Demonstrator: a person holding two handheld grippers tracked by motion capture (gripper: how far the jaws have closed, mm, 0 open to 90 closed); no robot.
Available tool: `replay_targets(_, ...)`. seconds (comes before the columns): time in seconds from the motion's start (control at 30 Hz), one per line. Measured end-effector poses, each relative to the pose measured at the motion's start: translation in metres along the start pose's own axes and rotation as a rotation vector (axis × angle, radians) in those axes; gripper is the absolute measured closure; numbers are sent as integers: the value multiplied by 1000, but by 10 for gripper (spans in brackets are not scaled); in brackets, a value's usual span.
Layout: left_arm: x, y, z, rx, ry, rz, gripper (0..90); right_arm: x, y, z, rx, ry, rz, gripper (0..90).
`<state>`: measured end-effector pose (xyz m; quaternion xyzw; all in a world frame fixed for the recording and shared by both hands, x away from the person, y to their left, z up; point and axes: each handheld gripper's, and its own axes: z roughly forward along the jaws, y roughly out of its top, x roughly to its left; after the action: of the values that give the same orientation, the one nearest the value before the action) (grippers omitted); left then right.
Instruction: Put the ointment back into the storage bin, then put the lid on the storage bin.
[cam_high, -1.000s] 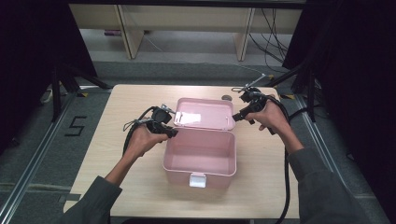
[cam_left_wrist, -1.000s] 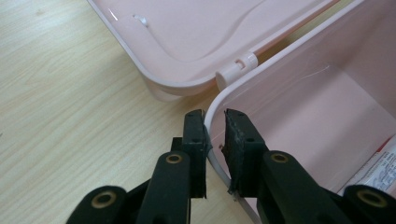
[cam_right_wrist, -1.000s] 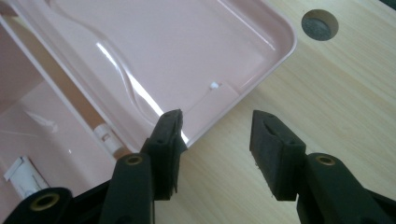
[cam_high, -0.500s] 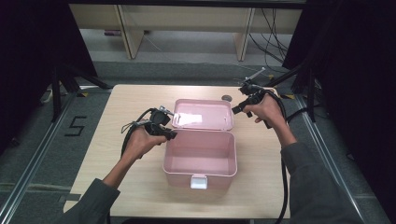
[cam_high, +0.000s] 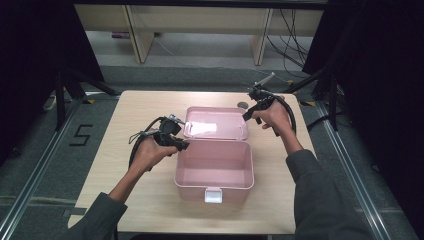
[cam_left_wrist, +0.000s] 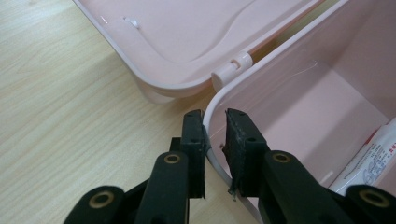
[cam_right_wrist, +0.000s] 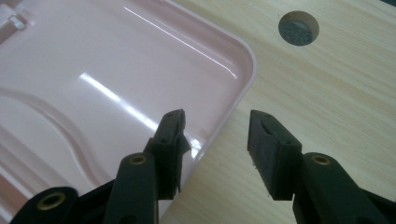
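- High view: pink box (cam_high: 214, 172) open at the middle of the counter (cam_high: 125, 115), long axis running 9 to 3 o'clock, latch at 6 o'clock toward the person. Lid (cam_high: 216, 123) folded flat back at 12 o'clock of the box, hinge line between the two. Left tongs (cam_high: 181, 145) at the box's back-left corner, about 10 o'clock from the box's centre, touching the rim. Right tongs (cam_high: 246, 116) at the lid's right end, about 2 o'clock from the box's centre, nearer to the lid than the left pair.
- Left gripper view: left tongs (cam_left_wrist: 215, 137) straddling the box's rim (cam_left_wrist: 261, 60), one jaw outside the wall, one inside, clamped on it or very nearly so. Hinge knuckle (cam_left_wrist: 231, 70) just ahead at 12 o'clock, lid beyond at 11 o'clock. White printed packet (cam_left_wrist: 369, 161) lying inside the box at 3 o'clock.
- Right gripper view: right tongs (cam_right_wrist: 219, 128) standing apart, gripping nothing, the lid's free edge (cam_right_wrist: 233, 105) passing between the jaws; left jaw over the lid's glossy inner face, right jaw over bare counter. Rounded lid corner at 12 o'clock, round hole (cam_right_wrist: 299, 27) in the counter at 1 o'clock. Probably a matter of pinching this edge and swinging the lid over toward the box while the left pair steadies the wall.
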<state>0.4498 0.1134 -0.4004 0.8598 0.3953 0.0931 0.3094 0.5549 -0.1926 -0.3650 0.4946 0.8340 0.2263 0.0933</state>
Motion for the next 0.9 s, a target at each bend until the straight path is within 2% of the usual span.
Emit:
replay_targets(0.07, 0, 0, 0, 1, -1, 1, 773, 0, 1, 1, 18, -9, 16, 573)
replay_targets(0.1, 0, -1, 0, -2, 1, 3, 773, 0, 2, 3, 9, -7, -2, 574)
replay_targets(0.13, 0, -1, 0, -2, 1, 3, 772, 0, 2, 5, 8, -12, 8, 577)
replay_targets(0.17, 0, -1, 0, -6, 4, 4, 773, -1, 2, 6, -2, -5, -8, 580)
replay_targets(0.27, -1, -1, -1, -6, 6, 7, 771, 2, 3, 8, 15, -4, 34, 583)
replay_targets(0.33, -1, -2, 0, -8, 4, 6, 771, 1, 4, 10, 12, -17, 34, 590)
replay_targets(0.4, -1, -2, 0, -9, 4, 6, 771, 0, 4, 11, 10, -1, 35, 592)
replay_targets(0.43, -1, -2, -1, -7, 4, 8, 771, 1, 5, 12, 23, -11, 58, 595)
replay_targets(0.47, 0, -2, 0, -8, 3, 8, 770, 2, 5, 13, 25, -15, 61, 597)
replay_targets(0.53, 0, -1, -1, -6, -1, 7, 769, 1, 5, 15, 26, -8, 49, 602)
replay_targets(0.6, 0, -2, -1, -6, -2, 8, 770, 2, 6, 17, 40, -3, 73, 606)
replay_targets(0.7, 0, -2, 0, -10, 1, 9, 769, -1, 6, 22, 48, -19, 63, 608)
replay_targets(0.73, 0, -1, -1, -2, -5, 11, 769, -1, 6, 22, 53, -19, 82, 609)
replay_targets(0.8, 0, -2, -1, -4, -5, 13, 768, -3, 6, 24, 41, -12, 82, 612)
replay_targets(0.83, 1, -2, -1, -2, -6, 14, 769, -3, 6, 24, 49, -20, 88, 612)
replay_targets(0.9, 0, -2, -1, -5, -6, 13, 768, -3, 6, 25, 63, -3, 107, 617)
